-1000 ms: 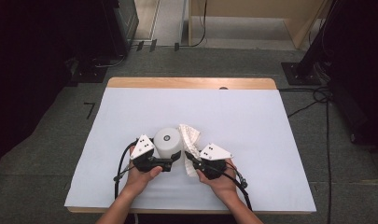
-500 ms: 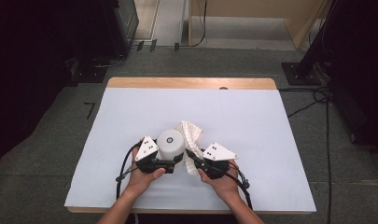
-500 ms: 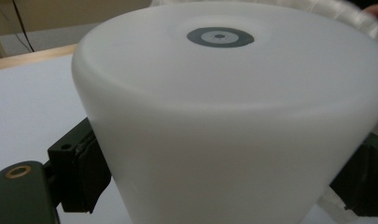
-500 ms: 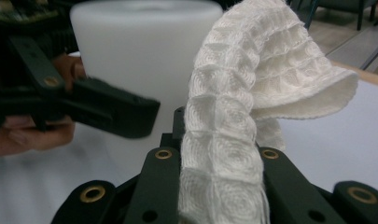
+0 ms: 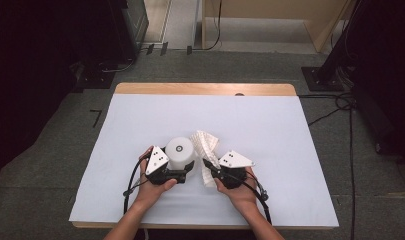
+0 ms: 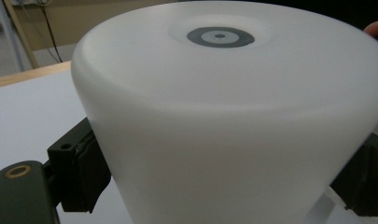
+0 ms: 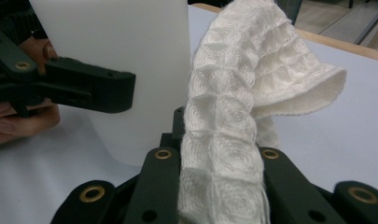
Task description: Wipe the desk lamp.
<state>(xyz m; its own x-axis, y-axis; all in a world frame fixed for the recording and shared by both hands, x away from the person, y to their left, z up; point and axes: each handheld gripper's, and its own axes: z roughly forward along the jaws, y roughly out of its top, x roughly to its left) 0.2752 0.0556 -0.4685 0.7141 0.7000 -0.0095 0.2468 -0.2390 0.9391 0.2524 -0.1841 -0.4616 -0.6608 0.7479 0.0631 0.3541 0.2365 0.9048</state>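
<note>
High view shows two hands at the near edge of a white surface (image 5: 140, 125), and each hand holds a tool. On the left side, the left gripper (image 5: 182, 172) has its fingers on both sides of a white cup (image 5: 179, 151). The cup stands upside down, with its round bottom facing up. In the left gripper view the dark fingers (image 6: 79, 172) press on the left and right walls of the cup (image 6: 233, 121), so they are pinching it. That is a good hold, low on the cup and even on both sides.

Just to the right of the cup is a white waffle cloth (image 5: 204, 145). The right gripper (image 5: 210, 167) has its fingers pressed together on the cloth, pinching a bunch of it. In the right gripper view the cloth (image 7: 228, 121) stands up from between those fingers and its top flops over to the right. The cloth is right beside the wall of the cup (image 7: 130, 70), and I cannot tell if they touch.

It looks like the job is to wipe the cup with the cloth. To do it well, I think the left hand should keep the cup steady and not squeeze harder, since the thin wall could bend. The right hand should bring the floppy part of the cloth flat onto the cup wall and rub gently. It should stay away from the left fingers (image 7: 91, 91) so nothing bumps. Slow moves are best, or the cup may slip or tip.
</note>
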